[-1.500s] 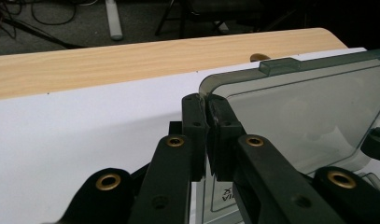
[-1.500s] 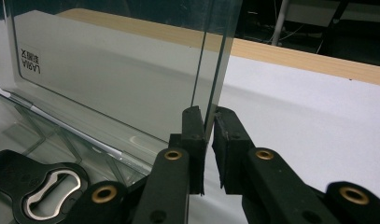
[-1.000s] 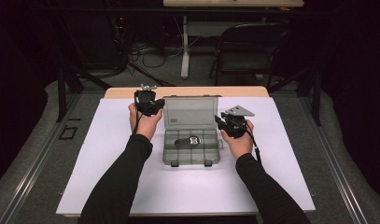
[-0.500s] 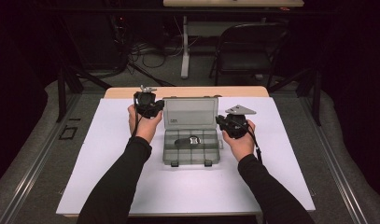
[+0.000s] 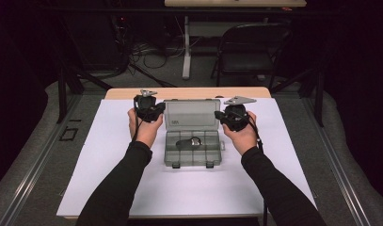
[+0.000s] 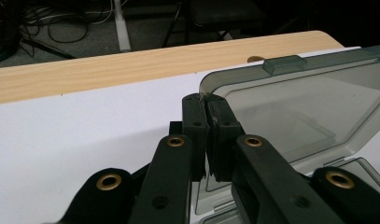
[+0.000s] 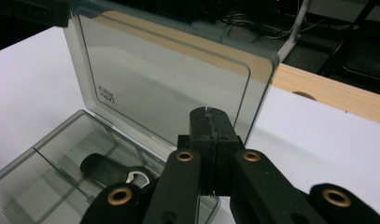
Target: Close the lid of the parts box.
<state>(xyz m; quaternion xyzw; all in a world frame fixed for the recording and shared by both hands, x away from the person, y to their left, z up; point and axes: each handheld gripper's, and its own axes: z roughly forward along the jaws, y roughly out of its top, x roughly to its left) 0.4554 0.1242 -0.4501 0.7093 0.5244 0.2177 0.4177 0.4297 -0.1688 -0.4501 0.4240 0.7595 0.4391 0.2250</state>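
Note:
A clear grey compartment box (image 5: 193,162) lies open on the white sheet, its lid (image 5: 191,113) standing upright. In one compartment rests a black item with a metal ring (image 5: 191,141), also in the right gripper view (image 7: 108,170). My left gripper (image 5: 160,111) is at the lid's left edge, and in its own view the jaws (image 6: 206,100) are shut on the upper corner of the lid (image 6: 309,102). My right gripper (image 5: 222,116) hovers by the lid's right edge. Its jaws (image 7: 208,114) have just been closing and now press together with nothing between them, the lid (image 7: 169,79) behind them.
A white sheet (image 5: 109,155) covers the wooden table (image 5: 189,92), whose far edge is bare. Beyond the table stand a black chair (image 5: 252,52) and a desk leg with cables on the floor. Open sheet lies on both sides of the box.
My right gripper has risen a little beside the box, up toward the lid's right edge. The left gripper and the lid have stayed where they were.

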